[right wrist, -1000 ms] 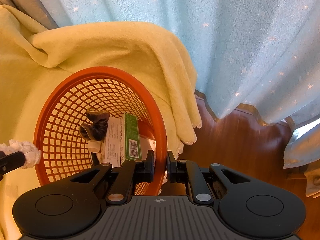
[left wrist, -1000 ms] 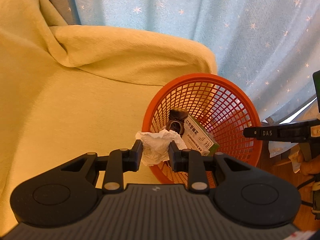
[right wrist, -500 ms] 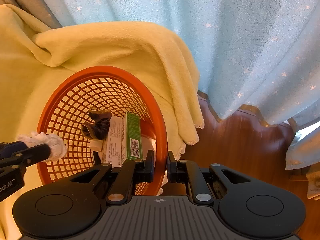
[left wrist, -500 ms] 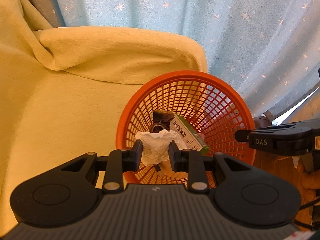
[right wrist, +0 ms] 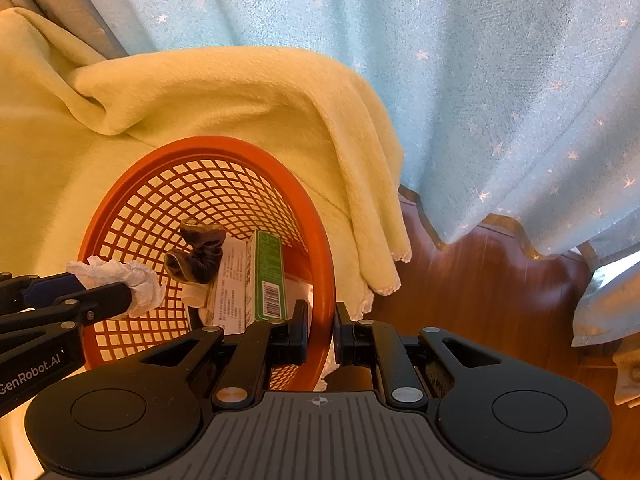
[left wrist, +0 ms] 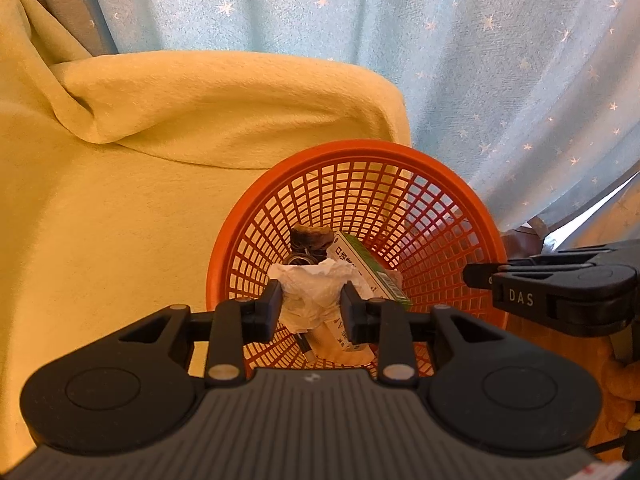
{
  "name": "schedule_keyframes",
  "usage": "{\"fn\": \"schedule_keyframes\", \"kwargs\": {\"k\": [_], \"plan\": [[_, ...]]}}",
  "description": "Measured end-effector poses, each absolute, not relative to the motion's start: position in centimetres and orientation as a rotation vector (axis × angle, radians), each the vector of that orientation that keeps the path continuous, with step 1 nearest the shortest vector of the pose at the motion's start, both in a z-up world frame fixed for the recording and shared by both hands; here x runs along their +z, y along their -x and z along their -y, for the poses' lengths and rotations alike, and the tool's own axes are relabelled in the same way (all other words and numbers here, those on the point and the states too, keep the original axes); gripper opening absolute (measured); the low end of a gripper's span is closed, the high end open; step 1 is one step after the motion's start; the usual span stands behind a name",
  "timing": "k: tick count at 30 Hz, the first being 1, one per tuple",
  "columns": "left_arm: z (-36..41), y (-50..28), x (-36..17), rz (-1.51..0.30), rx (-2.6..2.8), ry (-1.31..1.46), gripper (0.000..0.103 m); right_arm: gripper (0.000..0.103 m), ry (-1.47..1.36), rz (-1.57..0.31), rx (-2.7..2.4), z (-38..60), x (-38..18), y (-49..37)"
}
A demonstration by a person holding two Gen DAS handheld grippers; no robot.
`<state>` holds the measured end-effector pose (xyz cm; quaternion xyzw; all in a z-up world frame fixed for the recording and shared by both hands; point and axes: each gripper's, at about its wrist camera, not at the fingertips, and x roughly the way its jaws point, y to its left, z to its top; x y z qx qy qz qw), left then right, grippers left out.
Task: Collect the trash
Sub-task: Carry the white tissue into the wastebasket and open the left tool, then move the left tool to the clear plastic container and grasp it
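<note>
My left wrist view: looks down-forward, close over the round orange plastic mesh basket [left wrist: 460, 184] | my right wrist view: close at the basket's right rim [right wrist: 320, 248], facing the pale blue star-print curtain [right wrist: 480, 80] | shared: basket interior, draped yellow fleece blanket [left wrist: 120, 200], curtain.

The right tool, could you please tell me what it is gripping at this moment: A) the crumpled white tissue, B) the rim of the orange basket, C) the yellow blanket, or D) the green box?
B: in the right wrist view the right tool has its fingers closed on either side of the orange basket rim, while the crumpled white tissue sits in the left tool.
</note>
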<state>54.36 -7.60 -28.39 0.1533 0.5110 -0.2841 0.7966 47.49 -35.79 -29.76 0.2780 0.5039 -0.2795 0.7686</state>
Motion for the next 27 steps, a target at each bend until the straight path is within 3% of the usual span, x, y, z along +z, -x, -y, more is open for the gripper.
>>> {"fn": "schedule_keyframes", "kwargs": {"k": [10,18,27], "plan": [[7.3,-54.7,-27.6,-1.083,-0.614,-0.296,0.042,0.009,-0.597,-1.095,-0.609,35.9,-29.6,-47.8],[4.7,-55.1,-25.7,-1.041,-0.596,-0.259,0.042,0.009,-0.576,-1.106,-0.613,35.8,-29.5,-48.0],[-5.9,-55.7,-24.4,-1.004,-0.422,-0.278,0.042,0.009,-0.540,-1.117,-0.617,35.4,-29.3,-48.3]]}}
